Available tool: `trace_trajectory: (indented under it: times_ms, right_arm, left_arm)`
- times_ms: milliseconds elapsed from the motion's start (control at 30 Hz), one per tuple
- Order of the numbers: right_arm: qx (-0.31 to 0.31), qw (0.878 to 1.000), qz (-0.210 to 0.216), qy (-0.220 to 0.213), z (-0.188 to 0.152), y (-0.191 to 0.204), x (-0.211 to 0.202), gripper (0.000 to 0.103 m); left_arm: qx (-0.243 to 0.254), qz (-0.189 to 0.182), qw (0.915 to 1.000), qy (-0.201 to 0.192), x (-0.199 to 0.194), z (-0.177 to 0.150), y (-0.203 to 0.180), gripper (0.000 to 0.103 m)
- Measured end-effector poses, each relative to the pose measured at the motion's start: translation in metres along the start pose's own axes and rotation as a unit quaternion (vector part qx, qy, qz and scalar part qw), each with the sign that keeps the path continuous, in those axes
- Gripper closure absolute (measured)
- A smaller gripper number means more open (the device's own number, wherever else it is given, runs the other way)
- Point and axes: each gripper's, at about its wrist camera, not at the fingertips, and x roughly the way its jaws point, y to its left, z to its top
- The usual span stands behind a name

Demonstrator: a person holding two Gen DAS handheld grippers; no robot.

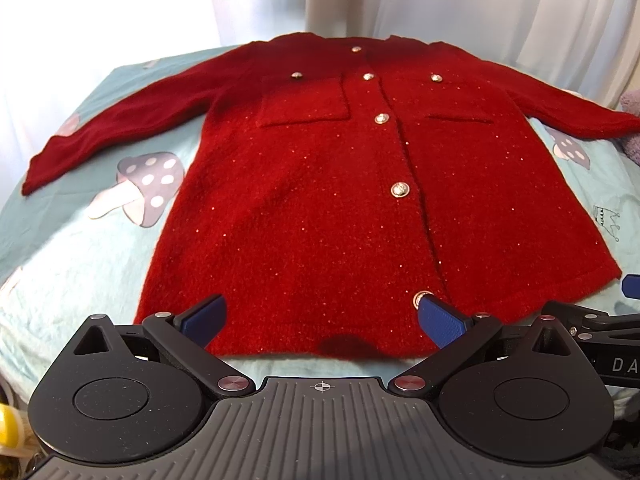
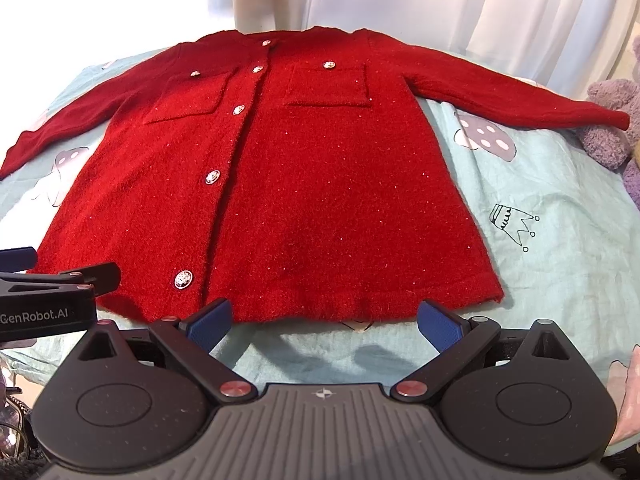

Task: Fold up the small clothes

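Note:
A small red knitted cardigan [image 1: 320, 200] with silver buttons and two chest pockets lies flat, front up, sleeves spread out, on a pale blue sheet [image 1: 80, 248]. It also shows in the right wrist view [image 2: 320, 184]. My left gripper [image 1: 322, 318] is open and empty, its blue fingertips [image 1: 438, 320] just over the cardigan's near hem. My right gripper [image 2: 324, 320] is open and empty, just short of the hem at its right half. The left gripper's body [image 2: 48, 296] shows at the left edge of the right wrist view.
The sheet has mushroom [image 1: 140, 188] and crown [image 2: 514, 224] prints. A purple plush toy [image 2: 616, 120] lies at the far right by the right sleeve end. White curtains [image 2: 440, 0] hang behind the bed.

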Motion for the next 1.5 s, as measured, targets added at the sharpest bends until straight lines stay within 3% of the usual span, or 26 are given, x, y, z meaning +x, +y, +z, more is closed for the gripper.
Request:
trace_trajectory:
  times_ms: [1500]
  right_arm:
    - [0.004, 1.0, -0.002, 0.0, 0.0028, -0.0017, 0.0009, 0.004]
  left_arm:
    - [-0.008, -0.001, 0.9999, 0.011, 0.0038, 0.0017, 0.0019, 0.0]
